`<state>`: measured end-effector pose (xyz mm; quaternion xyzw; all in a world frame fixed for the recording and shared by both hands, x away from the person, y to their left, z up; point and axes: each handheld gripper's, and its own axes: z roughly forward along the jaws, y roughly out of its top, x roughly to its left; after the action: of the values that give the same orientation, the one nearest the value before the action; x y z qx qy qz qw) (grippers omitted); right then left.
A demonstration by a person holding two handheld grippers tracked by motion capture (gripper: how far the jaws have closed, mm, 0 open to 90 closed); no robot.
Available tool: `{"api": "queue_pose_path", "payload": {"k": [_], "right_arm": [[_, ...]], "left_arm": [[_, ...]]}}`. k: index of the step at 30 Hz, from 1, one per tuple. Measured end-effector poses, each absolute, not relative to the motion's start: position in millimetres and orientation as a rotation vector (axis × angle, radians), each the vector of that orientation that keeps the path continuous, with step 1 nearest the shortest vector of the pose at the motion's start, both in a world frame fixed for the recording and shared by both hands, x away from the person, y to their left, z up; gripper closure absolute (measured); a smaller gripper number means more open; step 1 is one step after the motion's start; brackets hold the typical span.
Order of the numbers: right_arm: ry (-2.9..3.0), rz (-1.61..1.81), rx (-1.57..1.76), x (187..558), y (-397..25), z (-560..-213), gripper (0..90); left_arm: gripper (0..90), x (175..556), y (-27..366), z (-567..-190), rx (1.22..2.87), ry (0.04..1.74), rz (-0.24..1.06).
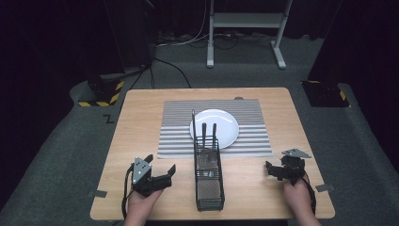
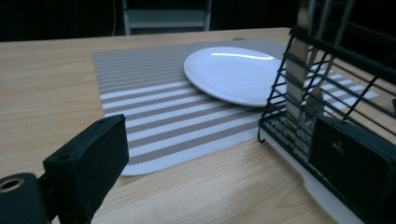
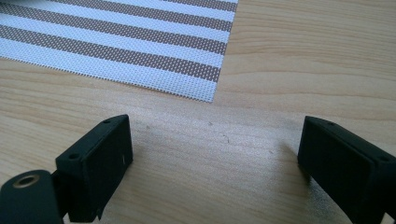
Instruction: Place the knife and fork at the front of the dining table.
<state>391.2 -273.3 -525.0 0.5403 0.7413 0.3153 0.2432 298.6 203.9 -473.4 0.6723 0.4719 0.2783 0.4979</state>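
A black wire cutlery basket point(image 1: 209, 181) stands lengthwise at the table's front centre, with a few utensils point(image 1: 204, 133) upright in its far end. Behind it a white plate point(image 1: 221, 123) lies on a striped placemat point(image 1: 176, 127). My left gripper point(image 1: 161, 164) rests open left of the basket with nothing between its fingers. In the left gripper view the left gripper point(image 2: 219, 158) faces the placemat point(image 2: 154, 93), the plate point(image 2: 233, 72) and the basket point(image 2: 336, 60) with its utensils point(image 2: 299, 70). My right gripper point(image 1: 272, 170) is open right of the basket. The right gripper point(image 3: 215, 158) hangs low over bare wood near the placemat's corner point(image 3: 140, 42).
The wooden table point(image 1: 141, 108) has small tape tabs near its front corners point(image 1: 97, 193) point(image 1: 324, 188). A white desk frame point(image 1: 244, 21) stands on the floor beyond. Black boxes with yellow hazard stripes point(image 1: 104, 92) sit by the far corners.
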Motion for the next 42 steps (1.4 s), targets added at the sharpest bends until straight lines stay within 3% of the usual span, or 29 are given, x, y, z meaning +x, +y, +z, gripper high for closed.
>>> {"api": "queue_pose_path", "payload": {"k": [5,13,19,20,21,32,42], "right_arm": [[2.025,0.862,1.478,391,-273,-525,9.9],[2.028,0.864,1.477,391,-273,-525,9.9],[2.028,0.864,1.475,391,-273,-525,9.8],[2.030,0.861,1.476,391,-273,-525,9.9],[2.030,0.861,1.476,391,-273,-525,9.9],[2.030,0.862,1.477,391,-273,-525,9.9],[2.030,0.862,1.477,391,-273,-525,9.9]], "left_arm": [[0.3,294,197,-466,1.601,1.133,0.683],[0.6,297,185,-451,1.576,1.097,0.733],[0.6,305,177,-442,1.578,1.077,0.706],[0.6,306,169,-441,1.495,1.102,0.655],[0.6,306,174,-437,1.574,1.066,0.692],[1.0,325,151,-427,1.584,0.986,0.689],[9.7,349,142,-425,1.552,1.017,0.682]]}}
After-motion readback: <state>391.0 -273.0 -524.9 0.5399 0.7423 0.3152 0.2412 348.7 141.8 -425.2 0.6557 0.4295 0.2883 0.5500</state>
